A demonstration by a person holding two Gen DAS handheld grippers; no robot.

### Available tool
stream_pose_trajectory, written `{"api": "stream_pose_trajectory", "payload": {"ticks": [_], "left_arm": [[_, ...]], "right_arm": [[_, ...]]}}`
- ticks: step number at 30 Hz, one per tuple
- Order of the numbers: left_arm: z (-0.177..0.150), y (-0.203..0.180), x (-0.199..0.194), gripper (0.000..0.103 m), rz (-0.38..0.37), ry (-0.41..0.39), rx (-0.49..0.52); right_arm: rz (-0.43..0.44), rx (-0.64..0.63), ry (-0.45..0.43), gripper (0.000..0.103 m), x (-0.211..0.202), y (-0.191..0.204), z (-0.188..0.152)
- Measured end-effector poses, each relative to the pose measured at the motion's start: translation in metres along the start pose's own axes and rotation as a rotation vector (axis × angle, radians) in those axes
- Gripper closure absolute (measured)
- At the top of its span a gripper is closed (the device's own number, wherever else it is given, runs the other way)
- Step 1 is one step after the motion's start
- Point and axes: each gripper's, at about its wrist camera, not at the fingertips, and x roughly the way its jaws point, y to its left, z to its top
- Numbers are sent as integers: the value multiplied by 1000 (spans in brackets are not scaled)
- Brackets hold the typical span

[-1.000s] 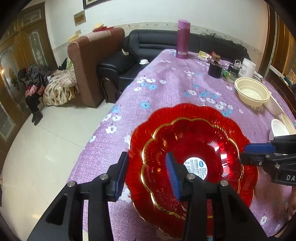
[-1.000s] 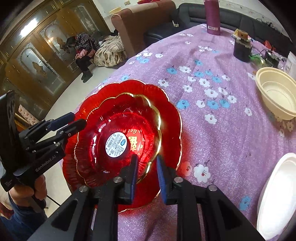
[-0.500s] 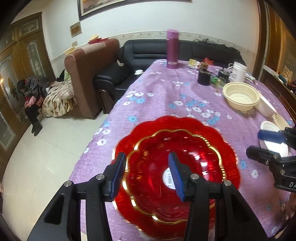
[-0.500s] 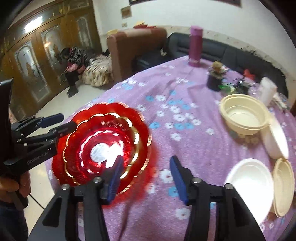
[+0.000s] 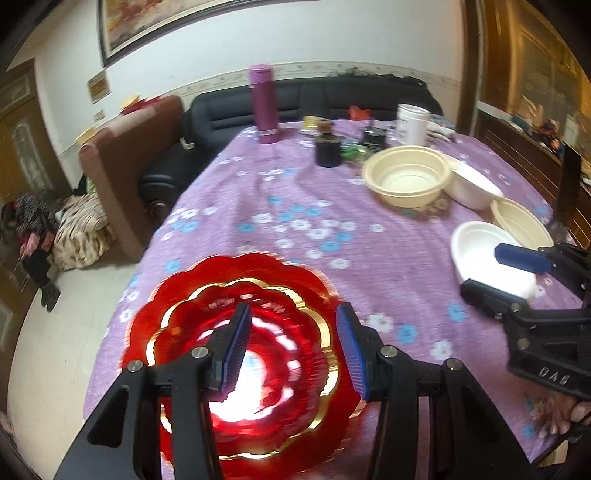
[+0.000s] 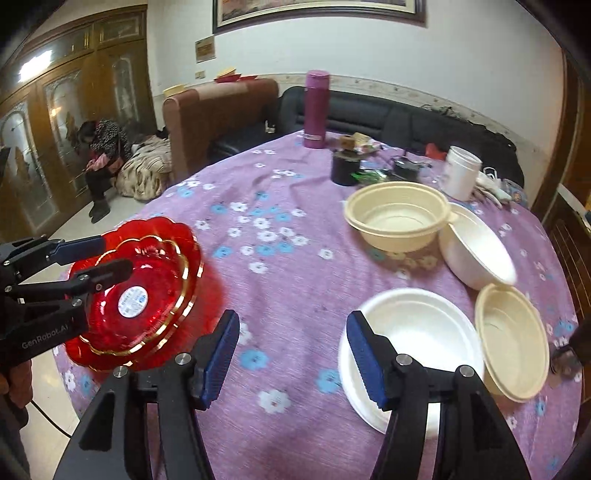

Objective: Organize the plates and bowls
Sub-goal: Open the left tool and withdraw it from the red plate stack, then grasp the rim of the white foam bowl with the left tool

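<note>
The two red plates [image 6: 136, 291] sit stacked, the small one inside the big one, at the left edge of the table [image 6: 295, 258]. That part looks done. The left gripper [image 5: 291, 343] hangs above them, parted and holding nothing. The right gripper [image 6: 291, 354] has just been opening and is empty too. Its jaws stand near the white bowl [image 6: 413, 343] at the near right edge. The four bowls, white and cream [image 6: 397, 218], still lie apart, not stacked.

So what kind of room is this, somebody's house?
Most likely a home living room: a black sofa and a brown armchair stand behind a table with a purple flowered cloth, and a framed picture hangs on the wall.
</note>
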Motion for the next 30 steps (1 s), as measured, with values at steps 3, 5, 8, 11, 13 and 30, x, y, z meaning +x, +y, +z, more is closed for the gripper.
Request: {"api": "stream_pose_trajectory", "payload": {"ticks": [3, 5, 8, 11, 13, 30], "left_arm": [[3, -18, 1, 56, -15, 1, 32], [5, -32, 1, 56, -24, 2, 57], [7, -46, 3, 56, -35, 6, 83], [10, -63, 5, 56, -44, 12, 110], [11, -71, 5, 56, -49, 13, 124], [31, -114, 24, 56, -109, 20, 133]], "right_arm": [[-23, 8, -8, 38, -4, -9, -7], [-26, 17, -11, 38, -7, -15, -11], [-35, 33, -19, 38, -14, -24, -17], [-63, 42, -39, 38, -23, -34, -21], [-78, 49, -49, 38, -28, -40, -25], [2, 256, -65, 36, -51, -110, -48]]}}
